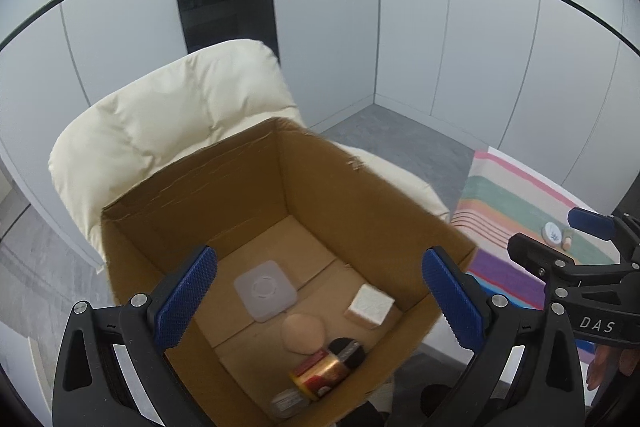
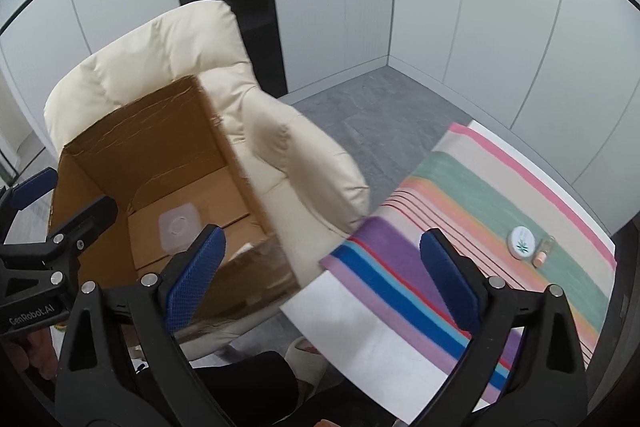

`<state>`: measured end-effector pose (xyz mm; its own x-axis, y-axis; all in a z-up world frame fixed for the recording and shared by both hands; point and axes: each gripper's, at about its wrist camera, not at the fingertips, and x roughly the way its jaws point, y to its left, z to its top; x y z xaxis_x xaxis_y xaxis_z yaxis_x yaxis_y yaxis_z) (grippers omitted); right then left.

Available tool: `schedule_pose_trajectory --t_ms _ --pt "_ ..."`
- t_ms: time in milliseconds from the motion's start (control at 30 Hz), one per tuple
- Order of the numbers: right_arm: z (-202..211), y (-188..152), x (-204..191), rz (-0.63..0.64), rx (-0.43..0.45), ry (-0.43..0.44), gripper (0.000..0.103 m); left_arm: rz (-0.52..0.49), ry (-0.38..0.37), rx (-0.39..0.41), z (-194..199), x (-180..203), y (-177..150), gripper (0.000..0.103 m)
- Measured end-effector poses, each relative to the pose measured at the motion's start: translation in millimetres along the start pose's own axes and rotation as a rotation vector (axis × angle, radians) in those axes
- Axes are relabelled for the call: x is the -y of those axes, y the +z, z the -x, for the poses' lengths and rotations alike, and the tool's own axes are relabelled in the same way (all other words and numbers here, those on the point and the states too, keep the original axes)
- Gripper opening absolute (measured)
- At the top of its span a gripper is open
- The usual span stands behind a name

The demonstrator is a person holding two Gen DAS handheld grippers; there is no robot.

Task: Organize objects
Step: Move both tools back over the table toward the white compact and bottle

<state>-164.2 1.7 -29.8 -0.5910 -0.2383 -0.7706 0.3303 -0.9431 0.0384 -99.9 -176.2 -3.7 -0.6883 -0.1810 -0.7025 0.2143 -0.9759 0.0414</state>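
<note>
The left gripper (image 1: 320, 291) hangs over an open cardboard box (image 1: 384, 195) that stands on a cream padded chair (image 1: 180, 107). Its jaws are spread wide with nothing between them. On the box floor lie a translucent square lid (image 1: 265, 290) toward the far left, a white-topped square block (image 1: 370, 305) to its right, and a beige teardrop sponge (image 1: 302, 333) just near of the lid. Nearer still, a gold and red can (image 1: 320, 373) lies on its side touching a dark round item (image 1: 347, 349) at its far end; a small grey container (image 1: 289, 402) sits by the near wall, too blurred to name with any confidence.

The right gripper (image 2: 322, 275) hovers between the box and the counter (image 2: 360, 331) to the right, its jaws likewise wide apart and holding nothing. A striped cloth (image 2: 460, 187) in pink, green, peach, purple and blue covers the far part of the counter. On its green band rest a round white tin (image 2: 523, 238) with a green leaf mark and, just beside it on the right, a small clear bottle (image 2: 545, 249) lying with its peach cap pointing near. Both items sit well apart from the box.

In the left wrist view the right gripper (image 1: 576, 239) shows at the right edge, above the cloth.
</note>
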Motion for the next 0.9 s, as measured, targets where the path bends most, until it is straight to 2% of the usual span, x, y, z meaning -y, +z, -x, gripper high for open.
schedule_pose_trajectory --t_ms 367,900 --pt "13.4 -9.1 63.1 -0.090 0.010 -0.104 0.103 -0.064 -0.068 -0.001 -6.2 51.9 6.6 0.103" --pt "32.2 -31.7 128.0 -0.185 0.004 -0.189 0.103 -0.125 -0.156 -0.021 -13.7 117.9 11.5 0.103"
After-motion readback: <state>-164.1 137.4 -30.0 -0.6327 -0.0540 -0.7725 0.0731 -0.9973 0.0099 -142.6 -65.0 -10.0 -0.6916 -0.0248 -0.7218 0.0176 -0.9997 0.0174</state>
